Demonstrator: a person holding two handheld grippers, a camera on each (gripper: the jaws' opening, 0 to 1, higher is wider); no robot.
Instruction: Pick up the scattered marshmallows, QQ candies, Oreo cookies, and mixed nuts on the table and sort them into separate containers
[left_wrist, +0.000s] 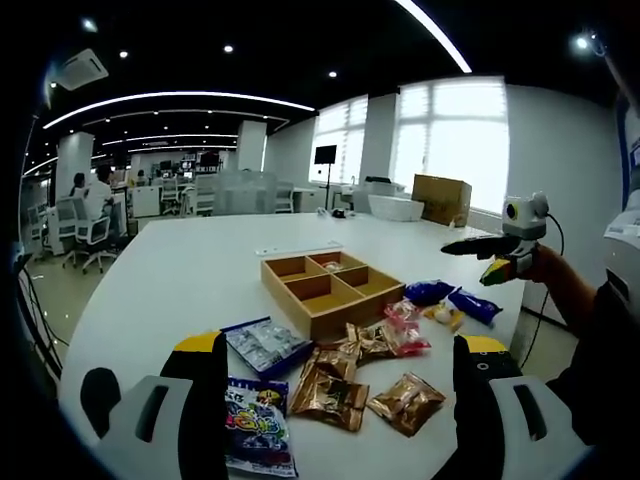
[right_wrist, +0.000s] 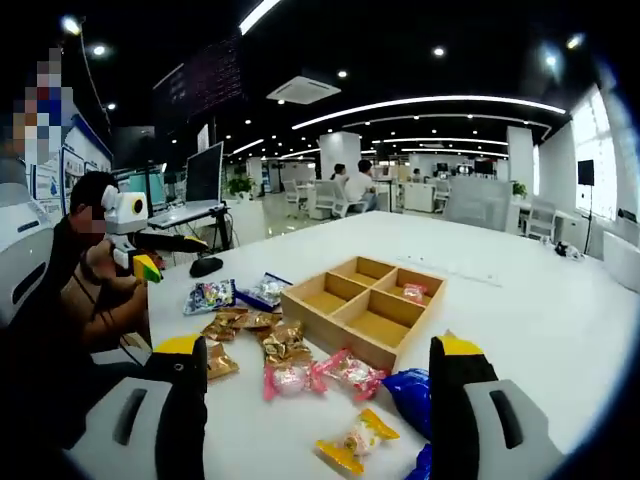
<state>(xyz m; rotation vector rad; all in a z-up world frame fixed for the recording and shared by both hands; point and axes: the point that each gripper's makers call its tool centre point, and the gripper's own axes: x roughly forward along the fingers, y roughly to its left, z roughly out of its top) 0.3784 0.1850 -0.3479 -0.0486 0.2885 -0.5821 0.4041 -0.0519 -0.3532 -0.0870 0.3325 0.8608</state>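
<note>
A wooden four-compartment tray (left_wrist: 360, 312) (right_wrist: 335, 335) sits mid-table; a pink packet (right_wrist: 413, 293) lies in one compartment. Around it are scattered brown nut packets (left_wrist: 330, 395) (right_wrist: 250, 320), pink candies (left_wrist: 405, 322) (right_wrist: 290, 378), blue cookie packets (left_wrist: 430, 292) (right_wrist: 410, 390), a yellow candy (left_wrist: 443, 315) (right_wrist: 350, 440), a colourful sweet bag (left_wrist: 255, 425) (right_wrist: 210, 295) and a blue-white bag (left_wrist: 265, 345) (right_wrist: 265, 290). My left gripper (left_wrist: 338, 345) (right_wrist: 150, 255) hovers open above the brown packets. My right gripper (right_wrist: 318, 345) (left_wrist: 495, 258) is open over the pink candies. Neither holds anything.
The white table (left_wrist: 180, 270) (right_wrist: 520, 300) is large and curved. A cardboard box (left_wrist: 440, 200) stands at its far side. A black mouse (right_wrist: 205, 266) and a monitor (right_wrist: 203, 172) sit beyond the packets. The person's arm (right_wrist: 105, 300) is close by. Office chairs stand behind.
</note>
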